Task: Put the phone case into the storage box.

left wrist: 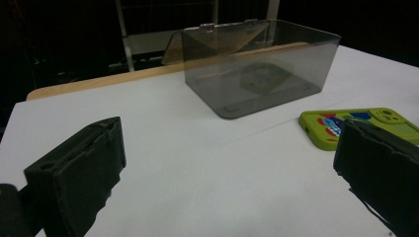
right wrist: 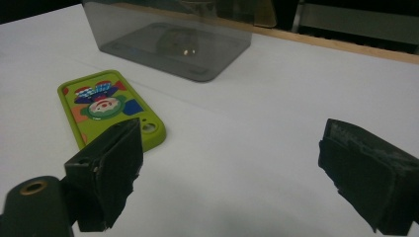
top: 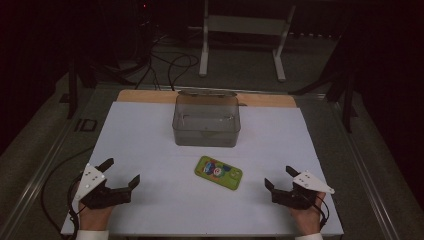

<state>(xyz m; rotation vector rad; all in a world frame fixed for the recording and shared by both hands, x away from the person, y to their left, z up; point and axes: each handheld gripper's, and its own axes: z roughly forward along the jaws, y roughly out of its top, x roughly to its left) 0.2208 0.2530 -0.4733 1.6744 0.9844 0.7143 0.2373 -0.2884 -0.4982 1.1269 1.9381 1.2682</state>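
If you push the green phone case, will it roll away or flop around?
The green phone case lies flat on the white table sheet, so it would probably slide, not roll or tip. It looks thin and hollow, likely light. Its rubbery-looking rim suggests some bend, though that's hard to tell.

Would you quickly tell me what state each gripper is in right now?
Left gripper: open, holding nothing.
Right gripper: open, holding nothing.

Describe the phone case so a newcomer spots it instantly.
Start at the white table sheet and find the smoky clear box near its far edge. Just in front, slightly right, the phone case lies flat: lime green with a colourful cartoon print, the sheet's sole bright item.
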